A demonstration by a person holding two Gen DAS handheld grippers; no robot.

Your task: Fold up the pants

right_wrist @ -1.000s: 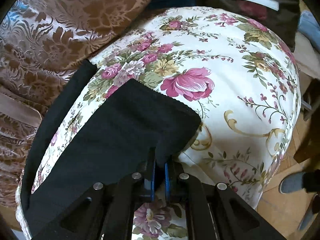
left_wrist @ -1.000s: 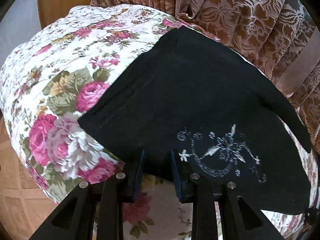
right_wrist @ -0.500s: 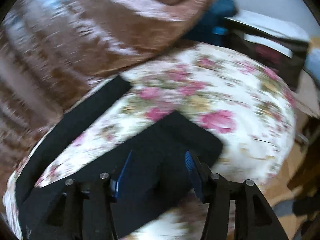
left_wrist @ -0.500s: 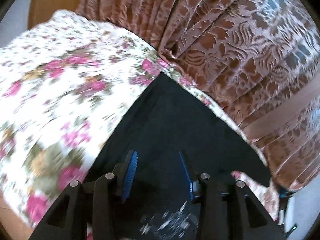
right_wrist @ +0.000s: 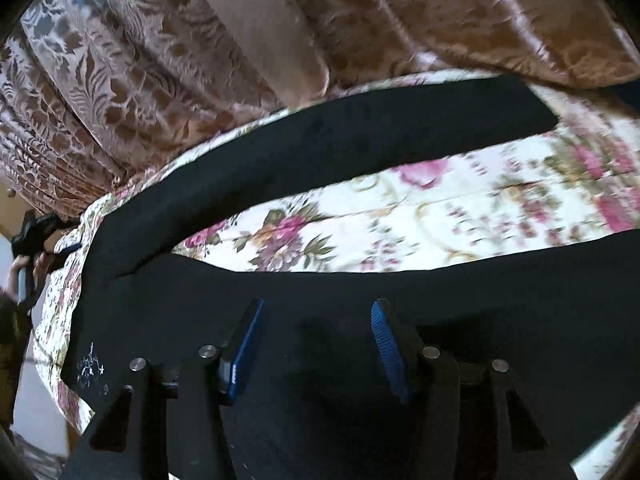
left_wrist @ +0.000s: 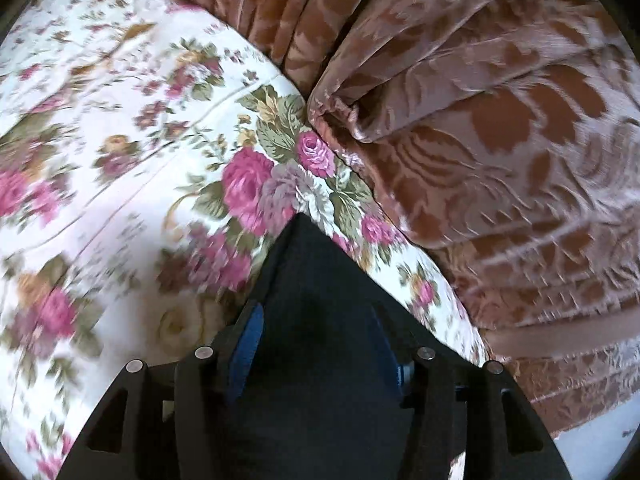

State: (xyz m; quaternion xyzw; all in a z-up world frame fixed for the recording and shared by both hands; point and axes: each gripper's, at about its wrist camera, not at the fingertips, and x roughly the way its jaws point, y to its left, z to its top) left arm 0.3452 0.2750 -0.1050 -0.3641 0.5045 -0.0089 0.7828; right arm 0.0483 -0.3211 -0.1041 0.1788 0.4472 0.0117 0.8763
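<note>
The pants [right_wrist: 320,380], one black pair, lie spread on a floral bedspread [right_wrist: 400,216], and both tongs hang just above the cloth. Nearest in the right wrist view, the right gripper [right_wrist: 316,340] has its two blue-padded fingers [right_wrist: 386,340] standing well apart over the wide black part, pads clear of the fabric, nothing pinched. Beyond them that view shows what the other does not: two legs, one running off to the right close by, the other [right_wrist: 320,148] stretching along the far edge of the bed, with a strip of flowered cover between, and a small silvery embroidery [right_wrist: 90,364] low on the left. A person's hand [right_wrist: 24,268] shows at the left edge. The left wrist view catches only a pointed black corner of the pants [left_wrist: 316,280] under the left gripper [left_wrist: 314,336], whose jaws are opening, cloth below them but not squeezed. Past both beds of roses hangs one brown patterned curtain [left_wrist: 500,140], filling the far side in each view
</note>
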